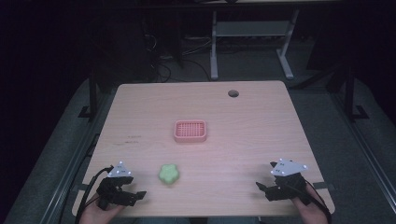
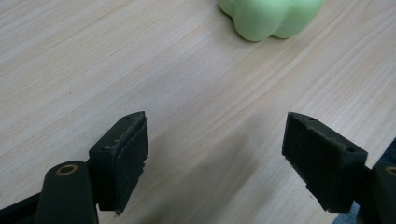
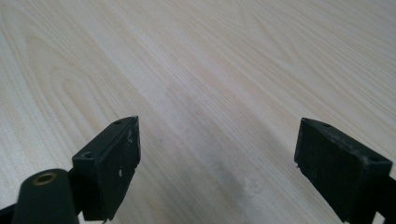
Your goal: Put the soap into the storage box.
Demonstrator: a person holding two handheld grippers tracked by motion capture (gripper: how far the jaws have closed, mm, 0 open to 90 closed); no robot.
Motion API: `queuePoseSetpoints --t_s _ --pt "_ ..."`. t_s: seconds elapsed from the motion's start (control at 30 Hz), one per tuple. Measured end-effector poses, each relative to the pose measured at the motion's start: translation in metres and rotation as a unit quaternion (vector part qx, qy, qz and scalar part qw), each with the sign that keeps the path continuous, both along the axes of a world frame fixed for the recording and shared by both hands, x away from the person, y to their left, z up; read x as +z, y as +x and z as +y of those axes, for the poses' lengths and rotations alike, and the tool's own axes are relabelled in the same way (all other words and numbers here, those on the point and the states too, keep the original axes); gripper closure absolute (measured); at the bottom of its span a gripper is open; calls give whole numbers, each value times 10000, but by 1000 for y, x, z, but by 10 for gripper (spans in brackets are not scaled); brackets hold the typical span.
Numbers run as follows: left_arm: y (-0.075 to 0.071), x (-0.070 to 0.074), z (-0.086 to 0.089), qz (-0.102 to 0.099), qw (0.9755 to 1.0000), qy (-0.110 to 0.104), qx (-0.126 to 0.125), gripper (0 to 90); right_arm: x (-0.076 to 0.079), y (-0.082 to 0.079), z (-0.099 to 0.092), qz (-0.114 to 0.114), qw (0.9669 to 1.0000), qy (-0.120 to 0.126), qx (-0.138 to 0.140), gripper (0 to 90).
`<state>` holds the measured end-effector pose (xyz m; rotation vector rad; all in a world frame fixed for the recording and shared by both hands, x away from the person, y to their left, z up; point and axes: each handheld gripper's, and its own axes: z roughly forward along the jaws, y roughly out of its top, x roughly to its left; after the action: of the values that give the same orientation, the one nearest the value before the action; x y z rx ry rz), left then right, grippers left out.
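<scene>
With my left gripper (image 1: 132, 195) spread wide and empty, I'd ease it forward to straddle the green flower-shaped soap (image 1: 169, 174) near the table's (image 1: 261, 116) front edge, short of the pink tray (image 1: 190, 131), while my right gripper (image 1: 267, 191) waits released.

Pale green lump (image 1: 169, 174), pink gridded tray (image 1: 190, 131), light woodgrain table (image 1: 243, 121).
</scene>
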<state>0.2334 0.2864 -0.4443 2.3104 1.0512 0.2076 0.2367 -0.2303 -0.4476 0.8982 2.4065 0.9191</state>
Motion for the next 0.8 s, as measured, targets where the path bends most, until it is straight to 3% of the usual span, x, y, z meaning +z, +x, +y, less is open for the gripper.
queuePoseSetpoints --t_s 0.33,0.5,0.57,0.8 --pt "0 0 -6 17 9999 76 -80 216 0 0 0 -51 10000 -41 40 139" --pt "0 3 -10 -46 9999 49 -99 212 0 0 0 -50 10000 -33 28 138" --pt "0 5 -14 -122 9997 137 -148 212 0 0 0 -40 10000 -47 23 139" --pt "2 9 -21 -104 9997 68 -194 213 0 -2 0 -23 10000 7 -21 139"
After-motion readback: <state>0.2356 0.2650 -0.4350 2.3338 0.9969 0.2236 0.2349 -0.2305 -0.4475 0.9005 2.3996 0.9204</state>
